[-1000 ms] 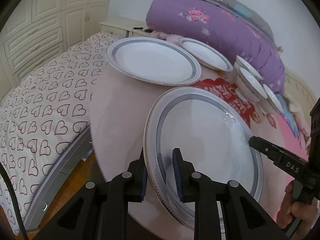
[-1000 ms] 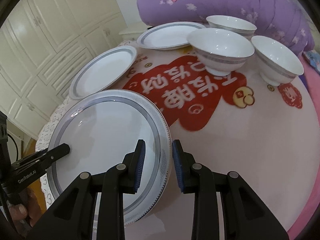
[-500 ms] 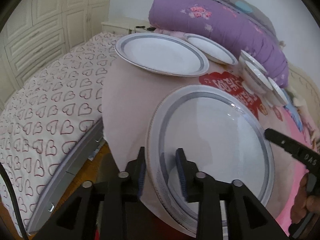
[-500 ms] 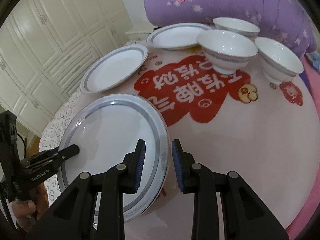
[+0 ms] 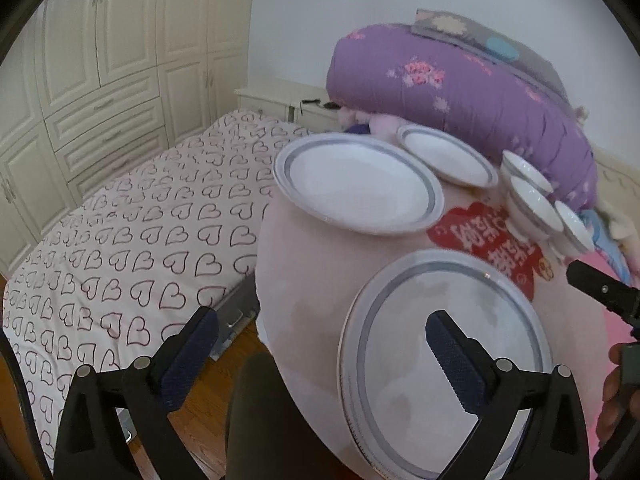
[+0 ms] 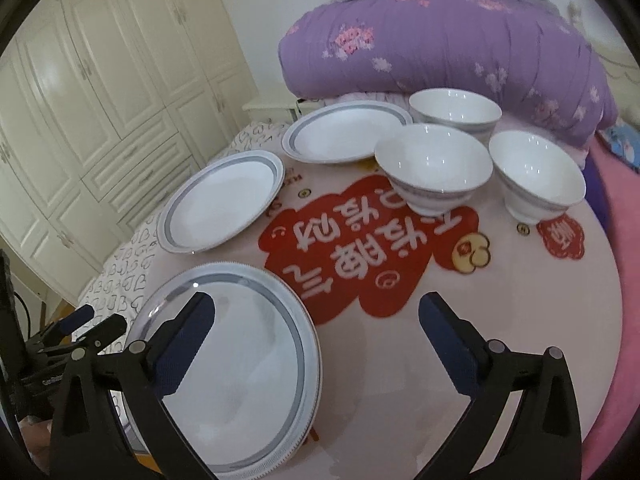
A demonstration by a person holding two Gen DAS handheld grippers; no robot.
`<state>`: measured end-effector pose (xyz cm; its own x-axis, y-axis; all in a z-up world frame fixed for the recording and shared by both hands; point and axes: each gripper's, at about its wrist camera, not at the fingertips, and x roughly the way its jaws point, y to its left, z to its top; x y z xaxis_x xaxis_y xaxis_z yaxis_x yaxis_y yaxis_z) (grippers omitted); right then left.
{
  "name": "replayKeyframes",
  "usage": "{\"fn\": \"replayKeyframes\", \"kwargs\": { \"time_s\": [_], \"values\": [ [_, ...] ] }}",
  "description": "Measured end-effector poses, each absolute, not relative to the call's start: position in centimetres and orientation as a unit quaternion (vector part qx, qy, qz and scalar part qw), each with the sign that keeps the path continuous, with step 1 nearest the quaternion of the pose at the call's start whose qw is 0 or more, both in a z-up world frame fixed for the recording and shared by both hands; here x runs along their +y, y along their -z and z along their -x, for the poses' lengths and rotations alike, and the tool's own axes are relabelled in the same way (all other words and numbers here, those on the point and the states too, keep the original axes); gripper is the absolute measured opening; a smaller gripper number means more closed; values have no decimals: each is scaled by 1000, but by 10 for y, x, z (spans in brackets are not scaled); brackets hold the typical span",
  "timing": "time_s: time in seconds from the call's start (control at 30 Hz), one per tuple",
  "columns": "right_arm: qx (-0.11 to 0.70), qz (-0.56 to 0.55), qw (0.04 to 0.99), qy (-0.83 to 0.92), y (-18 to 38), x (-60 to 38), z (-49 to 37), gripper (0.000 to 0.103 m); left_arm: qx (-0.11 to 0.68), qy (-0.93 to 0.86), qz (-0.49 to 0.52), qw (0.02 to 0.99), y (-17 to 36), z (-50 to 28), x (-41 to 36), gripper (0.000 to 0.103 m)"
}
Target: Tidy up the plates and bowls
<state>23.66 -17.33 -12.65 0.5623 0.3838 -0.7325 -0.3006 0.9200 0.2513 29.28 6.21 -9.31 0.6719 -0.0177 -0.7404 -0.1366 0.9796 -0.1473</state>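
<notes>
Plate (image 5: 444, 364) set down at near tabletop (image 6: 460, 320) edge, both claws (image 5: 320, 338) (image 6: 316, 330) just spread wide and empty: lift clear before reaching for far plates.

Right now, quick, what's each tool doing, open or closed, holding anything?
Left tool: jaws just opened wide, holding nothing; the big plate lies free on the table.
Right tool: jaws just opened wide, holding nothing.

Purple quilt (image 6: 440, 48) bundled behind, heart-print bed sheet (image 5: 132, 236) at left, cream wardrobe (image 6: 92, 92) along the wall, white nightstand (image 5: 276, 100)
</notes>
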Motion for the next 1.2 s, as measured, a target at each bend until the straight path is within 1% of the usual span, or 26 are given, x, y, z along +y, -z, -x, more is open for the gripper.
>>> {"fn": "replayKeyframes", "kwargs": {
  "time_s": [0.33,0.6,0.8,1.07,1.17,1.2],
  "values": [
    [402,-41,890,-211,98,-163,-250,103,373,-36,101,922,70,-293,81,102],
    [406,-39,884,-229,89,-148,-273,103,371,-43,112,921,64,-312,99,102],
    [436,-36,866,-242,102,-127,-310,103,374,-66,113,918,67,-355,120,102],
    [482,-33,839,-250,131,-99,-359,103,407,-67,131,902,94,-423,147,102],
    [502,-36,828,-248,144,-91,-374,99,420,-62,136,895,104,-451,160,100],
    [509,-36,823,-247,149,-88,-380,96,423,-62,137,893,107,-461,163,100]
  ]
}}
